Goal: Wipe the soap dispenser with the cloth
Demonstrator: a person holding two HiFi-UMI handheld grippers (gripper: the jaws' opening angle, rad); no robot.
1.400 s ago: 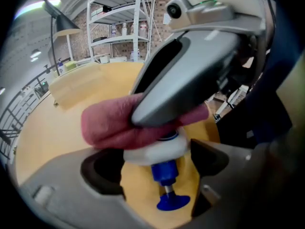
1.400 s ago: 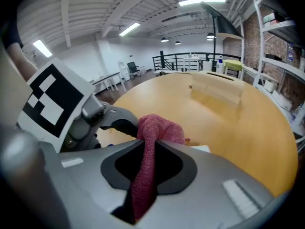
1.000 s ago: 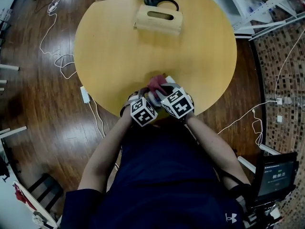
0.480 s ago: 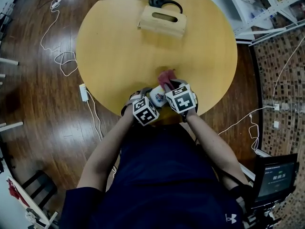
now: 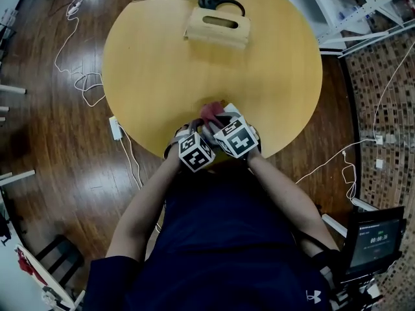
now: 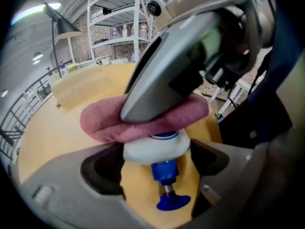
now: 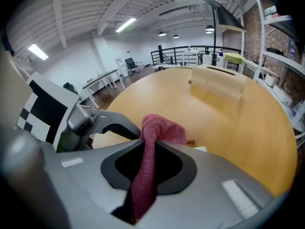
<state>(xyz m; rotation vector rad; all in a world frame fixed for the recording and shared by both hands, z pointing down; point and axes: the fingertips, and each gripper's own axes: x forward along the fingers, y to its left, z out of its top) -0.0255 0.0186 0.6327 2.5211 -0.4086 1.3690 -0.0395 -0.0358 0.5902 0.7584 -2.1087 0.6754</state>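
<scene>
The soap dispenser (image 6: 155, 149), a white bottle with a blue pump (image 6: 167, 175), is tipped with its pump end toward the left gripper view's camera. My left gripper (image 6: 155, 161) is shut on its white body. A pink-red cloth (image 6: 109, 123) lies across the bottle's upper side, and my right gripper (image 7: 148, 161) is shut on that cloth (image 7: 150, 147), which runs up between its jaws. In the head view both grippers sit together at the near edge of the round table, left (image 5: 198, 131) and right (image 5: 219, 120), with the cloth (image 5: 211, 112) showing past them. The bottle is mostly hidden there.
The round wooden table (image 5: 162, 57) carries a long wooden box (image 5: 216, 26) at its far side, with a black lamp base (image 5: 217, 3) behind it. Cables lie on the wooden floor (image 5: 58, 128) to the left. Shelving (image 5: 363, 11) stands at the right.
Half a second ago my right gripper and the cloth were farther up the table and right, exposing the white bottle. They have come back left over it. The left gripper stayed put.
</scene>
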